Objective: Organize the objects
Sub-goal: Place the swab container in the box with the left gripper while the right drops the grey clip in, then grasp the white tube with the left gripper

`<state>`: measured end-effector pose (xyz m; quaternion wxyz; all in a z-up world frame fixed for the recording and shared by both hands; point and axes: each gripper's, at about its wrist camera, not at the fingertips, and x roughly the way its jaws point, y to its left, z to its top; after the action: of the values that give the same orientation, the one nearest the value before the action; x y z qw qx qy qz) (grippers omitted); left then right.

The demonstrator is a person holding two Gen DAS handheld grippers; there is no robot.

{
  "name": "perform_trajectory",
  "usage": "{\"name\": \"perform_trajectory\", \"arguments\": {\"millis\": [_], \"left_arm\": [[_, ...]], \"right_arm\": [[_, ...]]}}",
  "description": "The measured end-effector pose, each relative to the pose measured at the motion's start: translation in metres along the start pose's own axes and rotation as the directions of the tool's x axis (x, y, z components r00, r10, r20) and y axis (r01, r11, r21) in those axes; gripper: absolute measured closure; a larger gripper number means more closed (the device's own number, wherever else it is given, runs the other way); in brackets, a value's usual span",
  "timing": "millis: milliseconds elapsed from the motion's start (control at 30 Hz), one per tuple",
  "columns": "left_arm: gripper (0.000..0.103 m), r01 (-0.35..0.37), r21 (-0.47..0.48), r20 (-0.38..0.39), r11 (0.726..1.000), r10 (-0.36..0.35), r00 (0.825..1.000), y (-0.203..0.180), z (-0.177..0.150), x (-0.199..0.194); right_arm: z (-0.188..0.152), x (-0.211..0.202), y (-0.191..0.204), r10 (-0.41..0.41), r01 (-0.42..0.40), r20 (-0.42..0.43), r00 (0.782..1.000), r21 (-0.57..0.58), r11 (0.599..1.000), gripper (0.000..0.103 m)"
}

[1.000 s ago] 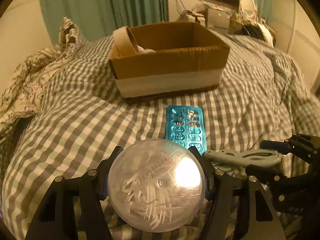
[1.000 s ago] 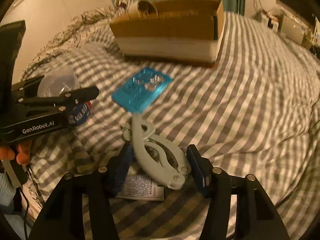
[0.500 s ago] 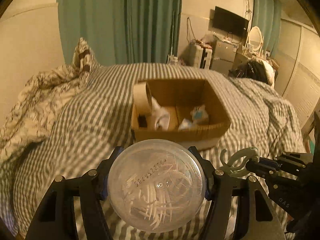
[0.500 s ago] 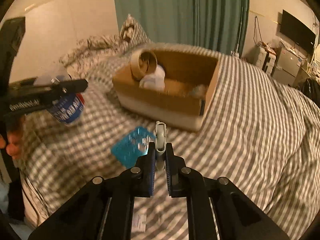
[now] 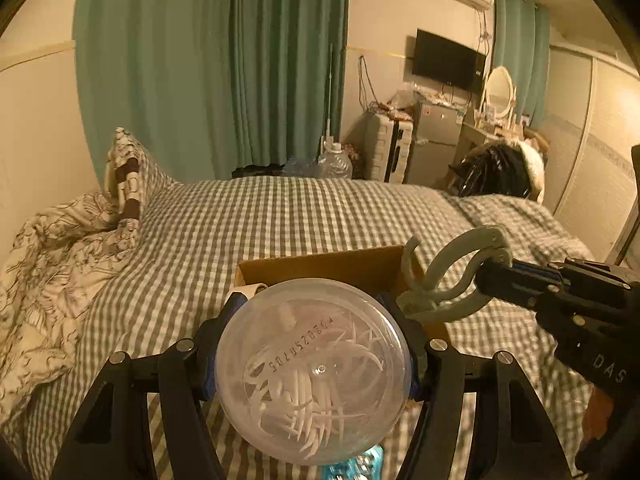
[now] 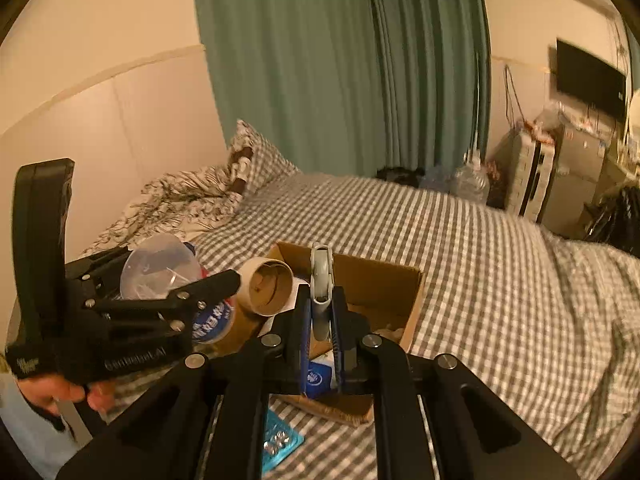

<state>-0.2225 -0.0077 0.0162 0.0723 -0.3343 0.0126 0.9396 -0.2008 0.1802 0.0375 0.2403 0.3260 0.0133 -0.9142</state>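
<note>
My left gripper [image 5: 314, 354] is shut on a clear round tub of white picks [image 5: 314, 372], held above the near left side of the cardboard box [image 5: 320, 266]. It also shows in the right wrist view [image 6: 160, 268]. My right gripper [image 6: 320, 332] is shut on a grey plastic clamp [image 6: 321, 276], held edge-on over the box [image 6: 384, 280]. The clamp [image 5: 452, 268] hangs over the box's right corner in the left wrist view.
The box stands on a checked bed [image 6: 480, 264] and holds a brown tape roll [image 6: 270, 286] and small packets. A blue blister pack [image 6: 280, 446] lies on the bed in front of the box. A rumpled patterned duvet [image 5: 52, 264] lies at left.
Both grippers have risen from the bed and moved forward over the box. The right gripper closed on the clamp and lifted it; the left kept the tub.
</note>
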Motion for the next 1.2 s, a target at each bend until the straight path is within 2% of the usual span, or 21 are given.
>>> {"name": "perform_trajectory", "arguments": {"millis": [100, 200, 233, 267, 300, 333, 500, 667, 800, 867, 967, 1067, 1200], "left_arm": [[0.035, -0.001, -0.020, -0.059, 1.000, 0.000, 0.998, 0.004, -0.003, 0.031], [0.032, 0.013, -0.027, -0.090, 1.000, -0.015, 0.996, 0.005, -0.006, 0.039], [0.022, 0.012, -0.024, -0.085, 1.000, -0.014, 0.996, 0.004, -0.006, 0.037], [0.012, 0.003, -0.019, -0.073, 1.000, -0.005, 0.997, 0.003, -0.006, 0.033], [0.010, -0.012, -0.016, -0.057, 1.000, 0.011, 0.998, 0.003, -0.004, 0.027], [0.009, -0.021, -0.016, -0.039, 1.000, 0.021, 0.999, 0.003, -0.003, 0.019], [0.009, -0.019, -0.036, -0.004, 0.999, 0.019, 1.000, 0.006, 0.000, -0.021], [0.009, -0.060, -0.040, 0.050, 0.997, 0.062, 0.997, 0.007, -0.005, -0.075], [0.009, -0.087, -0.004, 0.092, 0.996, 0.087, 0.992, -0.001, -0.029, -0.119], [0.009, -0.106, 0.007, 0.099, 0.994, 0.105, 0.990, -0.005, -0.042, -0.130], [0.009, -0.097, 0.021, 0.095, 0.995, 0.095, 0.991, -0.015, -0.070, -0.140], [0.009, -0.081, 0.019, 0.059, 0.997, 0.080, 0.995, -0.023, -0.102, -0.133], [0.009, -0.044, 0.017, -0.053, 0.999, 0.045, 0.998, -0.035, -0.150, -0.106]], "right_arm": [[0.000, 0.027, -0.013, -0.001, 0.003, -0.030, 1.000, 0.037, 0.999, 0.094], [-0.002, 0.036, -0.025, -0.018, 0.021, -0.042, 0.999, 0.088, 0.996, 0.092], [-0.002, 0.034, -0.027, -0.020, 0.024, -0.038, 0.999, 0.100, 0.995, 0.085], [-0.001, 0.029, -0.030, -0.026, 0.029, -0.028, 0.999, 0.111, 0.993, 0.078], [-0.002, 0.022, -0.032, -0.034, 0.036, -0.015, 0.999, 0.117, 0.992, 0.064], [-0.001, 0.016, -0.034, -0.041, 0.041, -0.005, 0.999, 0.121, 0.992, 0.057], [0.001, -0.034, -0.031, -0.092, 0.086, 0.045, 0.995, 0.116, 0.990, 0.057], [-0.003, -0.094, -0.009, -0.153, 0.148, 0.091, 0.984, 0.063, 0.987, 0.051], [-0.020, -0.136, 0.011, -0.214, 0.212, 0.113, 0.970, 0.023, 0.977, 0.046], [-0.035, -0.154, 0.017, -0.230, 0.230, 0.119, 0.966, 0.014, 0.973, 0.042], [-0.064, -0.169, 0.027, -0.258, 0.259, 0.107, 0.960, 0.005, 0.966, 0.040], [-0.093, -0.170, 0.028, -0.285, 0.285, 0.074, 0.956, 0.008, 0.959, 0.039], [-0.137, -0.155, 0.017, -0.303, 0.303, 0.014, 0.953, 0.035, 0.952, 0.039]]}}
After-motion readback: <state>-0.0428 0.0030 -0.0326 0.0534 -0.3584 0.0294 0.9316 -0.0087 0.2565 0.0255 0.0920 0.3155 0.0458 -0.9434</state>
